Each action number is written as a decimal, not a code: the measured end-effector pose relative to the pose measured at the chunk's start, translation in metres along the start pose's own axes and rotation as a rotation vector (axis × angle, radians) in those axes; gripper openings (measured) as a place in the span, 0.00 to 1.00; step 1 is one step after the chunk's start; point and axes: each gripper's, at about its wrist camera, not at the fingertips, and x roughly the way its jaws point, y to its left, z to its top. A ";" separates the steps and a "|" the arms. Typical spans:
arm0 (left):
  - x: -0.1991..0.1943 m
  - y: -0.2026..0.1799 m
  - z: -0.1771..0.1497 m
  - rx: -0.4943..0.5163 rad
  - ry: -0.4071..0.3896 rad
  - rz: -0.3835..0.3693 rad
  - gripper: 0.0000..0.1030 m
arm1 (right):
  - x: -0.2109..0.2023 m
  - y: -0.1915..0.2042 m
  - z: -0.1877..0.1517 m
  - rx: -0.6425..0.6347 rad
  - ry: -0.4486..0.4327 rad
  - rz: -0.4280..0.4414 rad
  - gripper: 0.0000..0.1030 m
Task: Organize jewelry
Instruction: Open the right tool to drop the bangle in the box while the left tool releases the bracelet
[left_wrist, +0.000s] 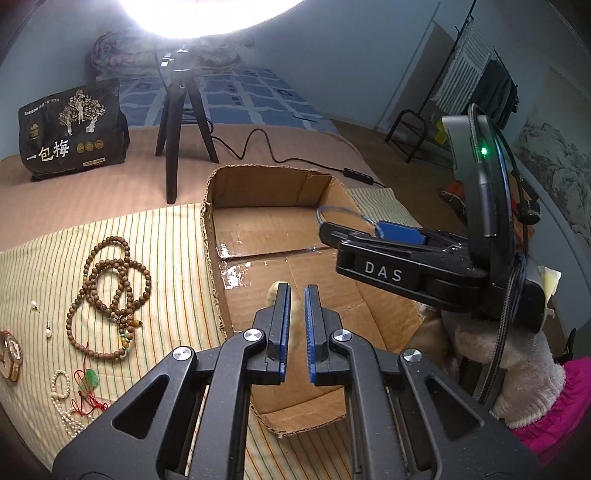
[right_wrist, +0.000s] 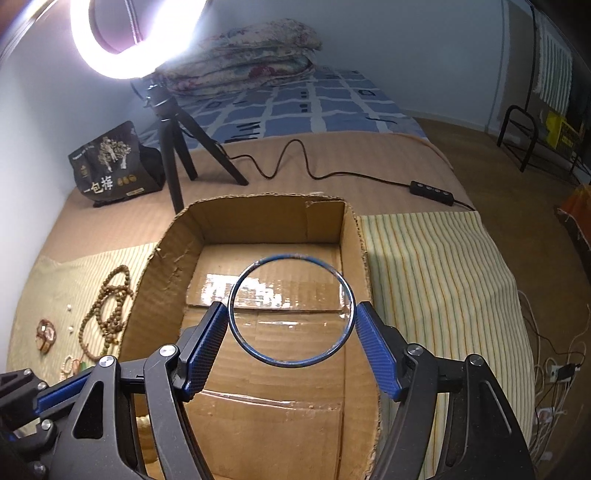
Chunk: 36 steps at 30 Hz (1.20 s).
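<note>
My right gripper (right_wrist: 291, 314) is shut on a thin blue bangle (right_wrist: 258, 354), holding it level above the open cardboard box (right_wrist: 162, 258). In the left wrist view the right gripper (left_wrist: 332, 230) holds the bangle (left_wrist: 347, 213) over the box (left_wrist: 258, 184). My left gripper (left_wrist: 296, 295) hovers over the box's near part, jaws narrowly apart around a pale yellow object (left_wrist: 274, 290). Wooden bead strands (left_wrist: 110, 295), a pearl bracelet (left_wrist: 62, 391), a green pendant on red cord (left_wrist: 90, 378), small pearl earrings (left_wrist: 48, 332) and a watch (left_wrist: 11, 354) lie on the striped cloth (left_wrist: 177, 266) at left.
A ring light on a black tripod (left_wrist: 177, 122) stands behind the box, its cable and switch (right_wrist: 432, 192) trailing right. A black snack bag (left_wrist: 74, 129) sits at back left. Folded quilts (right_wrist: 251, 55) lie at the far end of the bed. Cables lie on the floor (right_wrist: 554, 369) at right.
</note>
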 end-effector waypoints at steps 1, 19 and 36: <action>0.001 0.001 0.000 -0.004 0.005 -0.002 0.05 | 0.000 0.000 0.000 0.000 0.003 -0.006 0.69; -0.019 0.009 -0.005 0.014 -0.019 0.040 0.05 | -0.017 0.001 -0.001 0.001 -0.011 -0.024 0.69; -0.088 0.074 -0.022 -0.015 -0.087 0.173 0.37 | -0.055 0.064 -0.010 -0.081 -0.056 0.065 0.69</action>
